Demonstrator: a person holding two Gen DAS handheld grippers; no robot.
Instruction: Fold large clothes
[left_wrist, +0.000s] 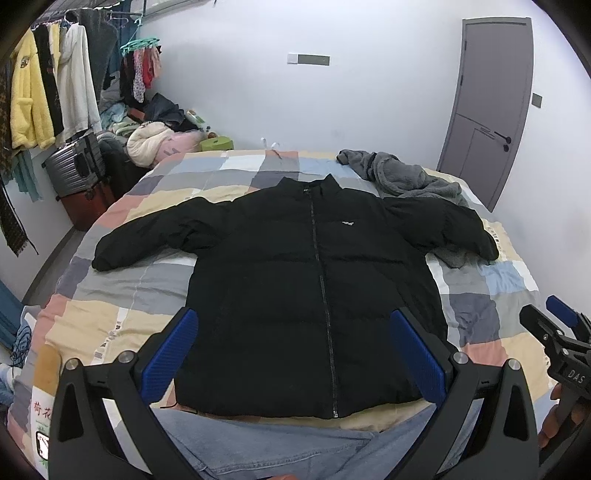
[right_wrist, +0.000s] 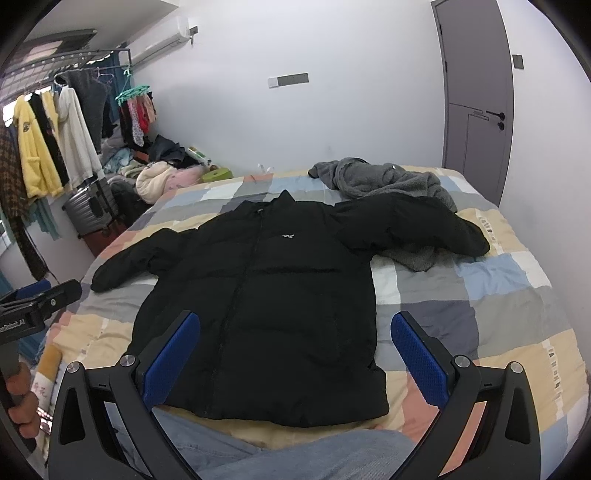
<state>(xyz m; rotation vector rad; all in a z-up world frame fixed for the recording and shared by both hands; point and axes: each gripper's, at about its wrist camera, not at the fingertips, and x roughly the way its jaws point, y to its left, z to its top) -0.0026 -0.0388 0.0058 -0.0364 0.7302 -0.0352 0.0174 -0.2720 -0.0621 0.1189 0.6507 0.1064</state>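
A black puffer jacket (left_wrist: 295, 280) (right_wrist: 266, 288) lies flat and zipped on the patchwork bedspread (left_wrist: 122, 291) (right_wrist: 480, 306), collar away from me, both sleeves spread out. Its right sleeve (right_wrist: 424, 229) rests on a grey fleece garment. My left gripper (left_wrist: 295, 325) hovers open above the jacket's hem, nothing between its blue pads (left_wrist: 173, 354). My right gripper (right_wrist: 295, 328) is open too, above the hem's right half, and shows at the right edge of the left wrist view (left_wrist: 554, 325). The left gripper (right_wrist: 37, 295) appears at the left edge of the right wrist view.
A grey fleece garment (left_wrist: 406, 177) (right_wrist: 388, 181) lies crumpled at the bed's far right. A person's jeans-clad legs (left_wrist: 277, 443) are at the near edge. A clothes rack (right_wrist: 55, 129), suitcases (left_wrist: 77, 166) and piled laundry stand left of the bed; a grey door (left_wrist: 491, 110) is at the right.
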